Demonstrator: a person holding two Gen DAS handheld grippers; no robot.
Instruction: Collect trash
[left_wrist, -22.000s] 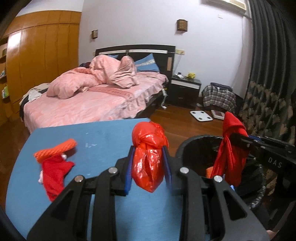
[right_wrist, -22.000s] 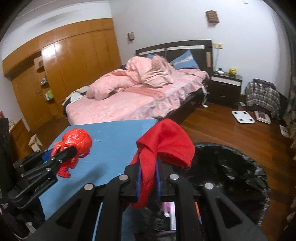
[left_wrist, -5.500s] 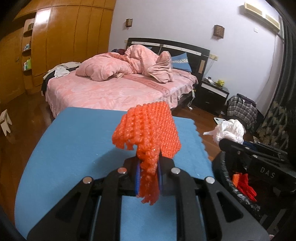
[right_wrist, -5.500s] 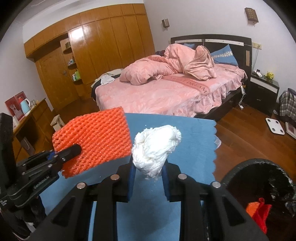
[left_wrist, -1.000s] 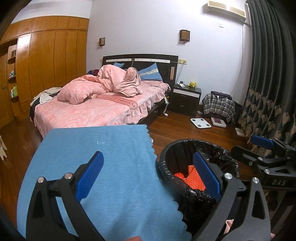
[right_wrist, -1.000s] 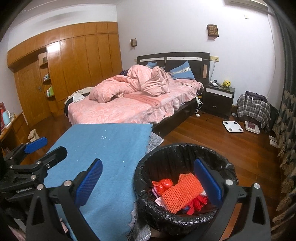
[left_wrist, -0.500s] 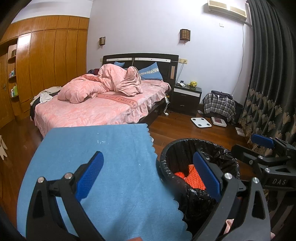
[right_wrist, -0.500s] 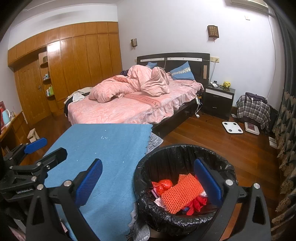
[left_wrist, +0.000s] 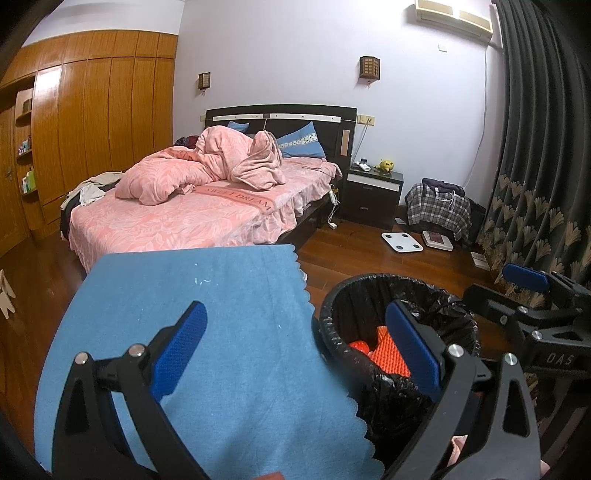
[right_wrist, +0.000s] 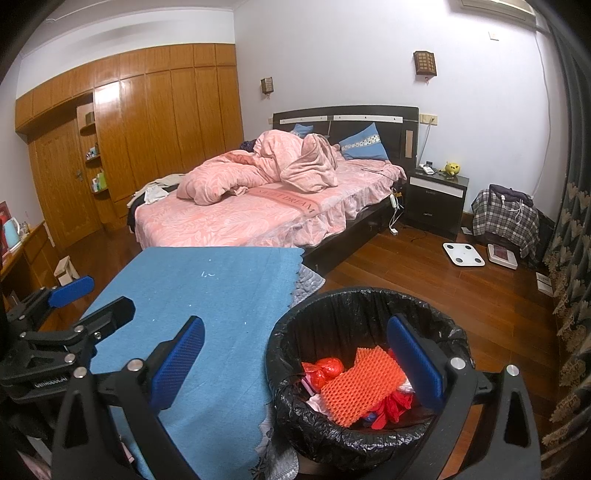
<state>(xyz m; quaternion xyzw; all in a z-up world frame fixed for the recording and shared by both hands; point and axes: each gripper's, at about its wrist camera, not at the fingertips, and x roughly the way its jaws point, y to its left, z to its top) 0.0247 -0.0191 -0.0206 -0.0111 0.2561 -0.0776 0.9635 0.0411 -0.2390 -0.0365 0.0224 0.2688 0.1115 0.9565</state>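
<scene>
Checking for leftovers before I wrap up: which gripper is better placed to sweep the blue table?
Left. The left gripper hangs open over the blue cloth, while the right gripper is open above the bin beside it. No trash shows on the cloth.

Left gripper (left_wrist: 295, 345) held level, its blue-padded jaws spread wide and holding nothing; right gripper (right_wrist: 295, 352) alongside it, jaws likewise spread wide and holding nothing; each shows side-on at the edge of the other's wrist view.
</scene>
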